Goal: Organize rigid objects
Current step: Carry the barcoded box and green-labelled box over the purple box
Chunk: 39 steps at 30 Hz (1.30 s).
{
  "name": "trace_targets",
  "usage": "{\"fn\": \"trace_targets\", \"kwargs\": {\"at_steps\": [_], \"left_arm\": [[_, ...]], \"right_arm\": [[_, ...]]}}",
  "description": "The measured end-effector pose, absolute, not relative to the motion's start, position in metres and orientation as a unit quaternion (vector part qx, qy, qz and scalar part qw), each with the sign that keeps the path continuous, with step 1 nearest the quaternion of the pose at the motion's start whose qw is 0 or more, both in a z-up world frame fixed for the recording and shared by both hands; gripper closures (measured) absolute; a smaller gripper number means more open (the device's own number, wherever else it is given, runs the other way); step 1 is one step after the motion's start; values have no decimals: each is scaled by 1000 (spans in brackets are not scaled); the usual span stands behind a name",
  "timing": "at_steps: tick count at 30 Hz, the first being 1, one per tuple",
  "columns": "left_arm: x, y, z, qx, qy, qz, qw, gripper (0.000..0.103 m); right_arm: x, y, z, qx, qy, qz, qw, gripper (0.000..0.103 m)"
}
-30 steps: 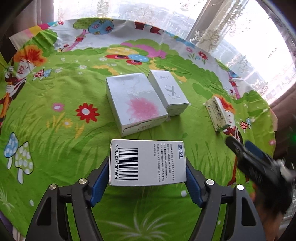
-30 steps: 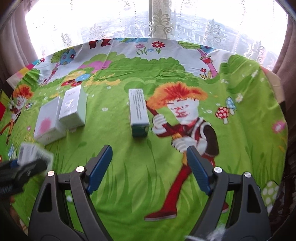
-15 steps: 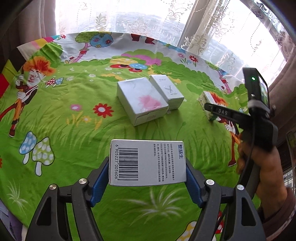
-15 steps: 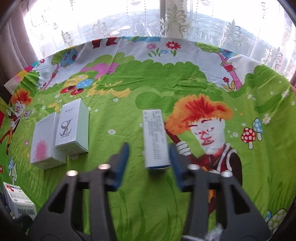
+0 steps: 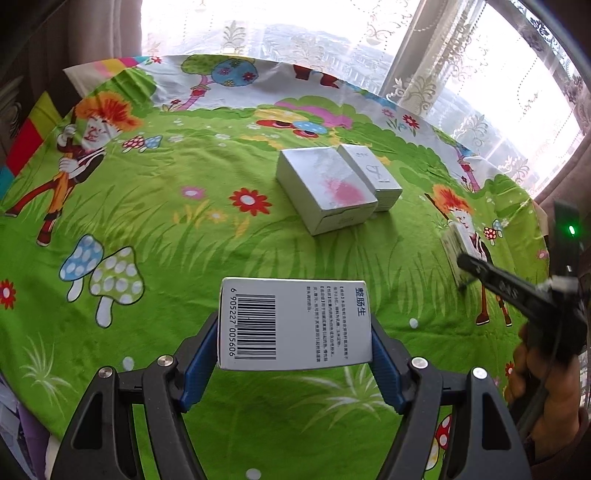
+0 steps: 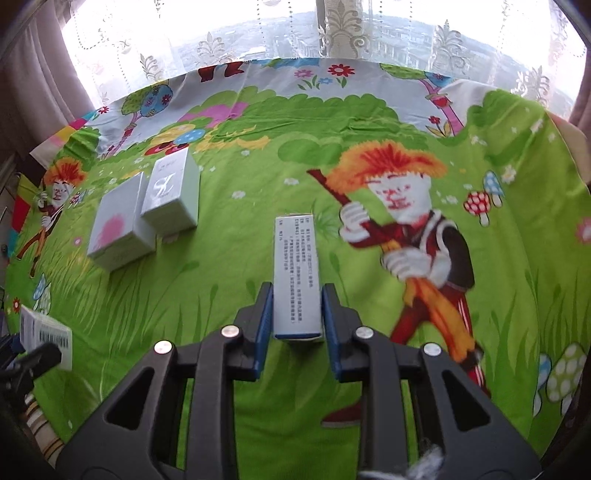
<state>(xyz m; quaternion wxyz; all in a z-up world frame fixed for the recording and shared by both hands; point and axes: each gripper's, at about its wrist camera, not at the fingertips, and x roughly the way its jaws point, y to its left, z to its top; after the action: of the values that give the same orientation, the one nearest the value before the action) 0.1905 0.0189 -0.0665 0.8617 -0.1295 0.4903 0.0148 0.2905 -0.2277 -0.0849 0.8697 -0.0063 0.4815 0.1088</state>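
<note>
My left gripper (image 5: pixel 293 363) is shut on a white barcode box (image 5: pixel 295 323), held above the green cartoon cloth. That box also shows at the left edge of the right wrist view (image 6: pixel 46 332). My right gripper (image 6: pixel 297 325) is shut on a long narrow white box (image 6: pixel 296 269) with small print. The same box is partly hidden and blurred behind the right gripper in the left wrist view (image 5: pixel 456 254). A white box with a pink blotch (image 5: pixel 327 190) (image 6: pixel 118 225) and a white box with a logo (image 5: pixel 371 173) (image 6: pixel 170 192) lie side by side, touching.
The cartoon cloth (image 6: pixel 236 266) covers the whole table. Lace curtains and a bright window (image 6: pixel 332 29) stand behind the far edge. Dark drapes hang at both sides. The person's right hand (image 5: pixel 546 380) shows at the right edge.
My right gripper has moved onto the long narrow box and closed on it. My left gripper has drawn back and up with the barcode box.
</note>
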Motion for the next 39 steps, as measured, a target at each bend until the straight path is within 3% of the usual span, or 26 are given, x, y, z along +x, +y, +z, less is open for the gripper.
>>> {"fn": "trace_targets", "kwargs": {"at_steps": [39], "left_arm": [[87,66,-32,-134,454,23,881,29]], "right_arm": [[133,-153,-18,-31,452,158,877,73]]}}
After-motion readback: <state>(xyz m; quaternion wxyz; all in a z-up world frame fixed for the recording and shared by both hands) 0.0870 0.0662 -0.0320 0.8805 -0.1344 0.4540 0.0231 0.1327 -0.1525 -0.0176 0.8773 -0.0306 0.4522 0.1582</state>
